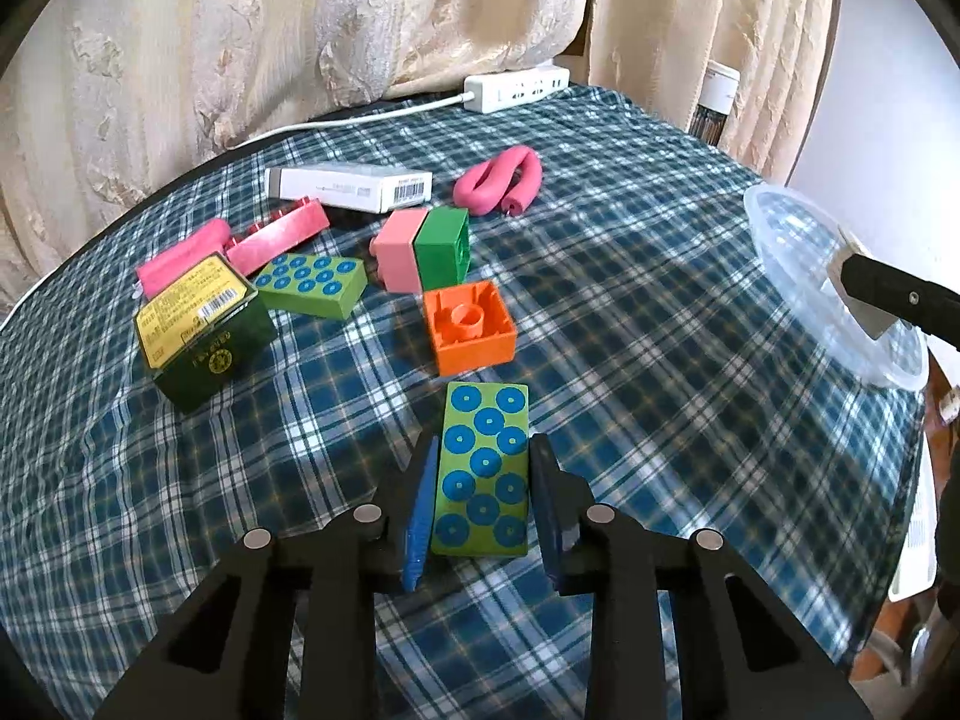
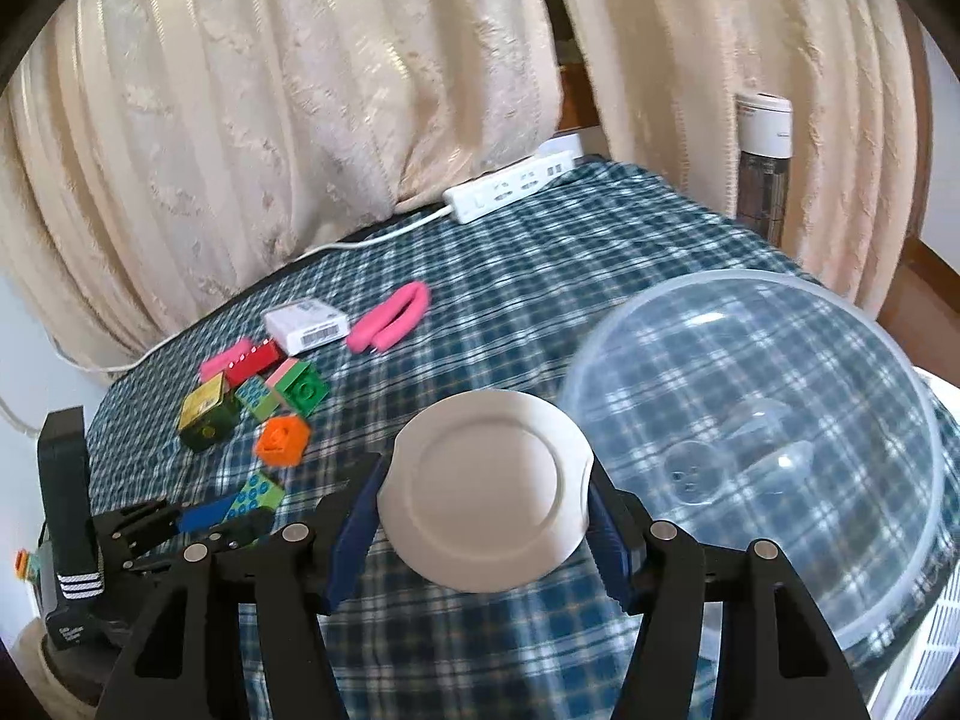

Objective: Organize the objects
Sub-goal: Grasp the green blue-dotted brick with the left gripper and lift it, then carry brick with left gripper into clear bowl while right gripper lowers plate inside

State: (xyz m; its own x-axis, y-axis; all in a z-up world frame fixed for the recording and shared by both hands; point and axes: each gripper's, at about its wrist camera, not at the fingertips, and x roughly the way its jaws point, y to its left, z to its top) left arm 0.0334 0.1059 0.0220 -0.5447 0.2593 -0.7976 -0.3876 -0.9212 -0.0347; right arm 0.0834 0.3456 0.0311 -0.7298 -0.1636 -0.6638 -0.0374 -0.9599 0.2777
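Left tongs clamped on green dotted block at 6 o'clock on checked desk. Right tongs clamped on white plate, underside hidden. Clear bowl at 3 o'clock, rim cut off. Label on dark green box unreadable.

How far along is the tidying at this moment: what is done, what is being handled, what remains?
Done: nothing visibly sorted; the clear bowl holds no toys. In hand: the left hand-held gripper is shut on a green block with blue dots; the right hand-held gripper grips a white plate. Left: the orange block, the dark green box and the pink foam roll lie loose on the checked cloth.
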